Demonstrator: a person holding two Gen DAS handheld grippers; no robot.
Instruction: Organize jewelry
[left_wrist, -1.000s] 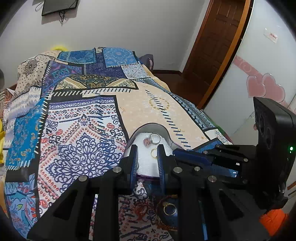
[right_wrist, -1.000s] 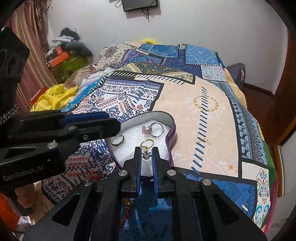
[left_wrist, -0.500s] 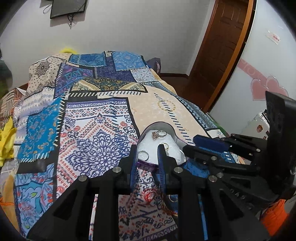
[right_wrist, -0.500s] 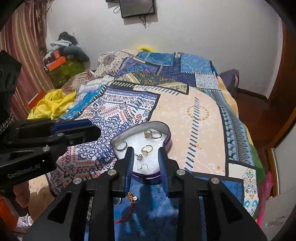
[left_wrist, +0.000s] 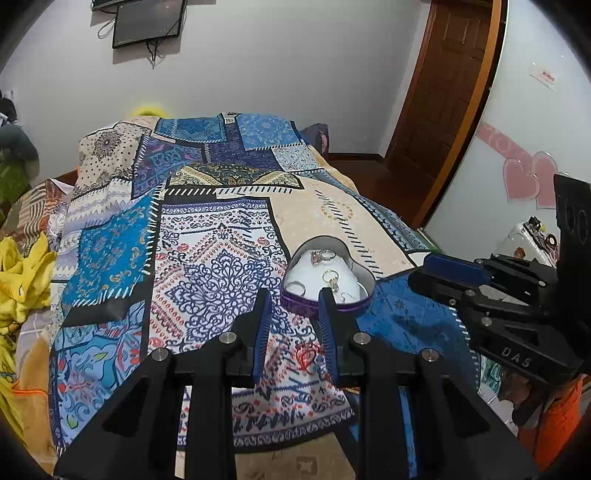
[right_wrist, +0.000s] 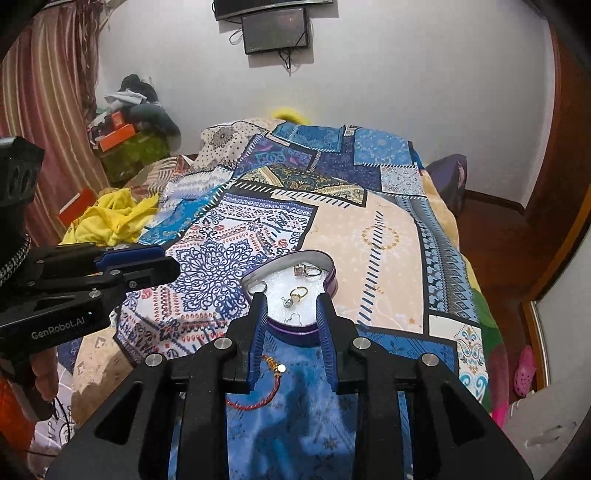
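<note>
We hold both grippers above the near edge of the bed (right_wrist: 388, 236) — the left gripper (left_wrist: 294, 325) and the right gripper (right_wrist: 290, 330) each spread wide, gripping nothing. The heart-shaped tin (right_wrist: 328, 282) holds rings (right_wrist: 308, 270) and earrings; a red bracelet (right_wrist: 266, 384) lies just before it.

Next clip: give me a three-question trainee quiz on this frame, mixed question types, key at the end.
1. True or false: the right gripper grips a ring.
2. Where is the red cord bracelet? A) in the heart-shaped tin B) on the bedspread, nearer the camera than the tin C) in the left gripper
3. Fill in: the gold ring lies on the tin's ____ lining.

Key: 1 false, jaws open and empty; 2 B; 3 white.
</note>
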